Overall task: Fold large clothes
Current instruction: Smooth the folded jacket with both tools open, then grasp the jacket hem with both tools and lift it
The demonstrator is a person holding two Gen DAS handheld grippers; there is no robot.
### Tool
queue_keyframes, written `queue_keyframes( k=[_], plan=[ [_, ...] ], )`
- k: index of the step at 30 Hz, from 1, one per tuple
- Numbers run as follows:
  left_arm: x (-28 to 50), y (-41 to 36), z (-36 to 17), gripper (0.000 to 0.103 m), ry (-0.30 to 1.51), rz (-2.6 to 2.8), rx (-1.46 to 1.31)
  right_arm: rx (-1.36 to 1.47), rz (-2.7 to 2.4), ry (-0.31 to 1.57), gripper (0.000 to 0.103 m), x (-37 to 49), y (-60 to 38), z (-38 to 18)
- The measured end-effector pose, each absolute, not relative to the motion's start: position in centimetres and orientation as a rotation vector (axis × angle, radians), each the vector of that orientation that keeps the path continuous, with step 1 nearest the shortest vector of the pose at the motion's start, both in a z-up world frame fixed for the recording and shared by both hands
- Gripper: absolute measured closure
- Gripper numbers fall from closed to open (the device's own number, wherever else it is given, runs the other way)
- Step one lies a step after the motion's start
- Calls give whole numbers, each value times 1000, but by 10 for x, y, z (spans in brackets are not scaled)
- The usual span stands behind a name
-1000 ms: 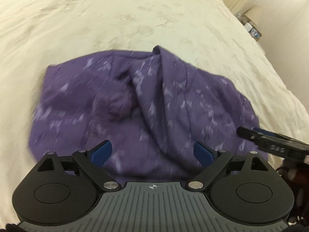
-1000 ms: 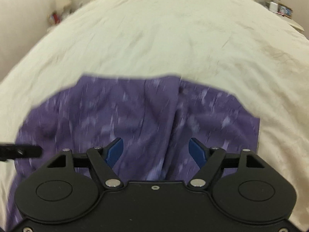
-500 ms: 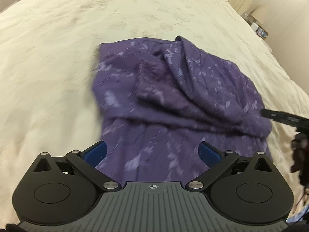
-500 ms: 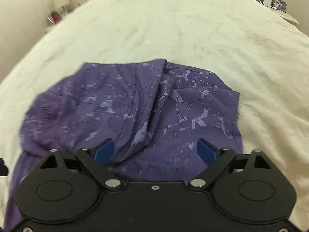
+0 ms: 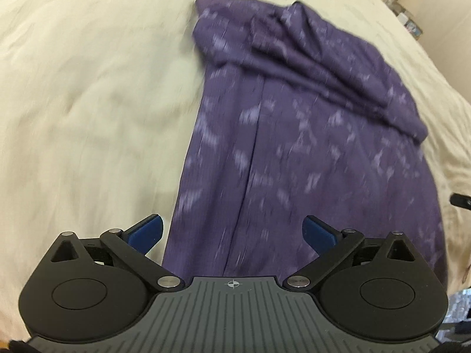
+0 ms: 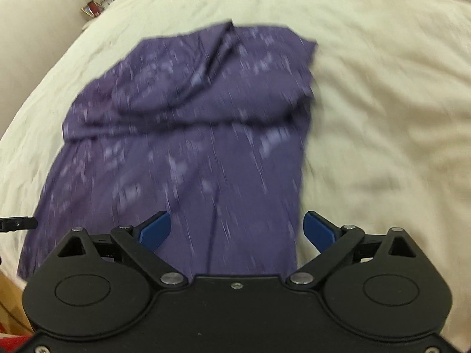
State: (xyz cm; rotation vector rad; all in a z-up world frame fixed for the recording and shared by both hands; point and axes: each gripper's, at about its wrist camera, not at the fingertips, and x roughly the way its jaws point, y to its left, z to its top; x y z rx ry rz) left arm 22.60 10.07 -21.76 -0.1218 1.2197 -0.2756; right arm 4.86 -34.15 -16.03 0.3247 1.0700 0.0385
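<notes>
A purple patterned garment (image 5: 294,135) lies on the cream bed, its far part folded back over the near part in a rumpled flap. My left gripper (image 5: 234,231) hovers wide open over the garment's near left edge, holding nothing. In the right wrist view the same garment (image 6: 188,147) fills the middle, and my right gripper (image 6: 237,229) hangs above its near right edge. Its jaws are still opening and nothing is gripped between them. The tip of the other gripper shows at the picture's edge in each view.
The cream bedspread (image 5: 88,103) spreads wide on all sides of the garment. A nightstand with a lamp and framed pictures (image 6: 97,3) stands at the far left of the right wrist view. Shelves with small items (image 5: 409,20) sit by the wall at the far right.
Both grippers have drawn back toward the near end of the garment and apart to its two sides. Their jaws have widened. The far flap now lies folded over, away from the fingers.
</notes>
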Motion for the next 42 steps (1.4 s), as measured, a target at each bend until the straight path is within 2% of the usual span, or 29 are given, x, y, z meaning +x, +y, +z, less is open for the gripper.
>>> queue_keyframes(
  k=[8, 17, 23, 30, 31, 33, 34, 35, 38, 42],
  plan=[
    [200, 105, -241, 0, 1286, -267, -102, 351, 47, 1226, 6, 4, -348, -194],
    [207, 113, -262, 0, 1315, -411, -77, 437, -20, 1281, 5, -29, -322, -216],
    [203, 114, -259, 0, 1288, -421, -85, 363, -12, 1307, 1, -34, -294, -222],
    [196, 115, -256, 0, 1263, -390, -92, 357, -34, 1292, 3, -40, -286, -217],
    [196, 115, -255, 1, 1266, -390, -91, 358, -37, 1289, 6, -40, -284, -217],
    [197, 115, -254, 2, 1270, -395, -90, 354, -42, 1288, 29, -45, -285, -215],
    [196, 117, -253, 2, 1268, -398, -92, 356, -45, 1286, 34, -42, -285, -213],
    [195, 118, -252, 4, 1263, -401, -93, 362, -49, 1278, 45, -44, -287, -212],
    [190, 126, -248, 20, 1243, -418, -123, 371, -61, 1245, 78, -49, -289, -202],
    [187, 138, -242, 41, 1234, -435, -178, 420, -56, 1187, 82, -60, -296, -188]
  ],
)
